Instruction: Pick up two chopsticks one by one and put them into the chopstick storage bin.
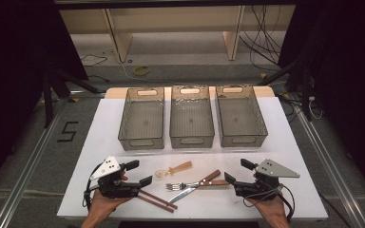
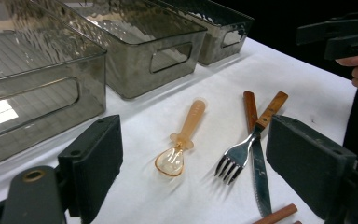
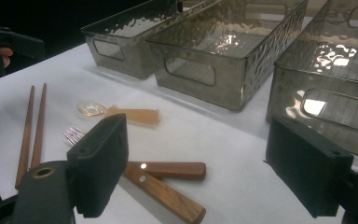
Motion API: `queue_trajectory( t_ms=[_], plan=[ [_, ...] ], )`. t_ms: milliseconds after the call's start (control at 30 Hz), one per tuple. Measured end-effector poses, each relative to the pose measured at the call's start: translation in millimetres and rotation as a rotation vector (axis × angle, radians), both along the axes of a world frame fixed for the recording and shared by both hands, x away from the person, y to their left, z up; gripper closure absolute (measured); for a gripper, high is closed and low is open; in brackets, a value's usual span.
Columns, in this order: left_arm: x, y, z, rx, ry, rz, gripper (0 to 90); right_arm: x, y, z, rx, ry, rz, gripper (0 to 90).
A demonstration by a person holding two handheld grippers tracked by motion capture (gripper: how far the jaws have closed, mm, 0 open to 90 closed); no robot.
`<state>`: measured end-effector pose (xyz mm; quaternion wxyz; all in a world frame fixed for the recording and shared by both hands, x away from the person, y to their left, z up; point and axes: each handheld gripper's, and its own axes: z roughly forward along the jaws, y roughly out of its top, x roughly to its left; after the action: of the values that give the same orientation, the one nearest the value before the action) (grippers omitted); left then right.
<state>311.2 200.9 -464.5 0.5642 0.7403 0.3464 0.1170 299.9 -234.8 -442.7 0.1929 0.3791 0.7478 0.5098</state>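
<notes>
open fingers [image 3: 307,175], fork [image 3: 74,136], chopsticks [image 3: 32,130], bins [image 3: 223,51]

Between our two tongs lie the spoon [image 1: 173,169], fork [image 1: 190,183], knife [image 1: 197,184] and chopsticks [image 1: 157,200]; beyond them, bare bench [image 1: 285,142], then three bins [image 1: 191,118].

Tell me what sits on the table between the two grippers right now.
In the high view, between the left gripper and right gripper lie a translucent orange spoon, a fork crossed over a knife, and a pair of chopsticks by the left one.
</notes>
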Motion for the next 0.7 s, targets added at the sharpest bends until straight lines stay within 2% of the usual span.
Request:
queue_trajectory(
  t_ms=[267, 400, 533, 600, 700],
  plan=[
    [0.2, -3.2, 1.3, 0.029, 0.004, -0.022, 18.1, 0.0, -0.2, 0.4, -0.001, -0.002, -0.001, 21.9],
    [1.5, -4.6, 4.2, 0.054, 0.031, -0.043, 18.4, -0.1, -0.2, 0.7, 0.000, -0.004, -0.001, 21.9],
    [3.1, -6.9, 8.5, 0.116, 0.037, -0.067, 19.2, 0.1, -0.1, 0.9, 0.001, 0.000, 0.002, 21.9],
    [6.3, -8.1, 12.0, 0.135, 0.064, -0.100, 19.0, 0.6, -0.2, 0.7, 0.002, 0.007, 0.005, 21.9],
    [8.2, -10.4, 17.3, 0.207, 0.073, -0.132, 19.6, 2.3, 0.0, -0.5, 0.002, 0.029, 0.018, 21.5]
  ],
)
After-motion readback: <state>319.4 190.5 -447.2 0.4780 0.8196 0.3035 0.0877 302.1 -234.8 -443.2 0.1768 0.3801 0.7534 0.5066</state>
